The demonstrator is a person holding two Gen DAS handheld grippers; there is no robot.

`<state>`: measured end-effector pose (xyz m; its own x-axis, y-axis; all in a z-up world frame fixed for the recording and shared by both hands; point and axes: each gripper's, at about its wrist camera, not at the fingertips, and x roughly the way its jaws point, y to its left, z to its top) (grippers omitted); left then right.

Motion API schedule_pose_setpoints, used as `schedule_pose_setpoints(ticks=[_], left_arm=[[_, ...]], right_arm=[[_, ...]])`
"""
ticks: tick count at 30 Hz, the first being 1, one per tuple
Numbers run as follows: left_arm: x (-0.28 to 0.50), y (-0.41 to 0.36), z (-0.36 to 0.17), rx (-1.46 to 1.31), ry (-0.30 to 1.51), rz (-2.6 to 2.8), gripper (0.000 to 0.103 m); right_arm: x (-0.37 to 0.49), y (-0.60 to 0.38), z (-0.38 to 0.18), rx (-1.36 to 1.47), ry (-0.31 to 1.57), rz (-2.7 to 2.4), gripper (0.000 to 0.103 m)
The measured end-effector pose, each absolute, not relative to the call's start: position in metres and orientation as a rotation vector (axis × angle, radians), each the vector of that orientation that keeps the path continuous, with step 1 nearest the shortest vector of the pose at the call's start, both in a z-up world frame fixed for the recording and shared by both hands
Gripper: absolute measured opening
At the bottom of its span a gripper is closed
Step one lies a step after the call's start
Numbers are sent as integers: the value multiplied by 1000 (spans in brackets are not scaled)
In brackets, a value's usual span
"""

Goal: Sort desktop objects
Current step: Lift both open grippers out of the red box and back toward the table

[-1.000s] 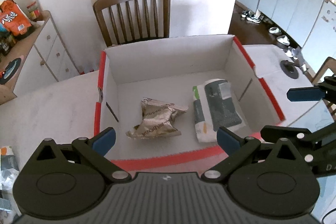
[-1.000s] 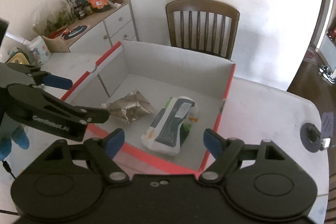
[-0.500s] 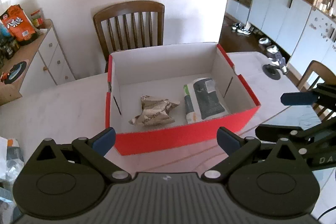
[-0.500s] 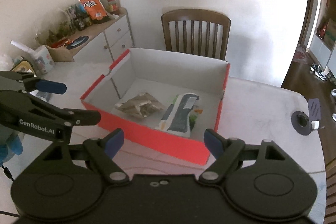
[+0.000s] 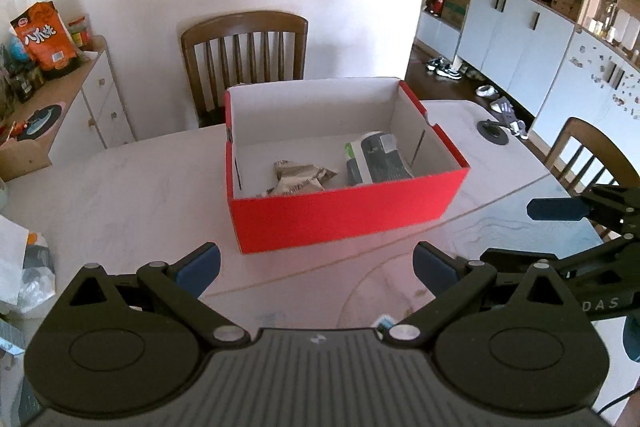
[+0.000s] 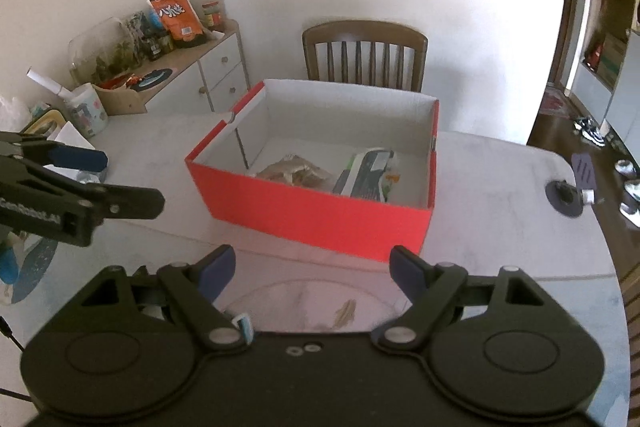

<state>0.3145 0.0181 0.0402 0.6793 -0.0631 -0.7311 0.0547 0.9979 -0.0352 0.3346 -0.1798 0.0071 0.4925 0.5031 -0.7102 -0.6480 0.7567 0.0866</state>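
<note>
Left wrist: white table, wooden chair

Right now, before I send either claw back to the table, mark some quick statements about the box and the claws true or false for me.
1. The red box holds two packets. True: a crumpled foil packet and a white and green pack lie inside.
2. The left claw is shut on the foil packet. False: its jaws stand open and empty, on the near side of the box.
3. The right claw is open with nothing between its pads. True.
4. The box has a lid on it. False: its top is open.
5. A wooden chair stands behind the box. True.
</note>
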Motion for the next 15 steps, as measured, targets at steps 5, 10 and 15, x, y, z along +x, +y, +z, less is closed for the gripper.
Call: schedule_pose_setpoints(ticks=[5,10,15], left_arm=[[288,24,40,-16,818,-83,103],[265,34,37,-16,814,-72,103],[239,42,35,-6,793,-56,103]], right_arm=[[313,-181,5,-211,783,690,85],[295,-183,4,-212,778,690,85],[277,-182,1,-211,772,696,84]])
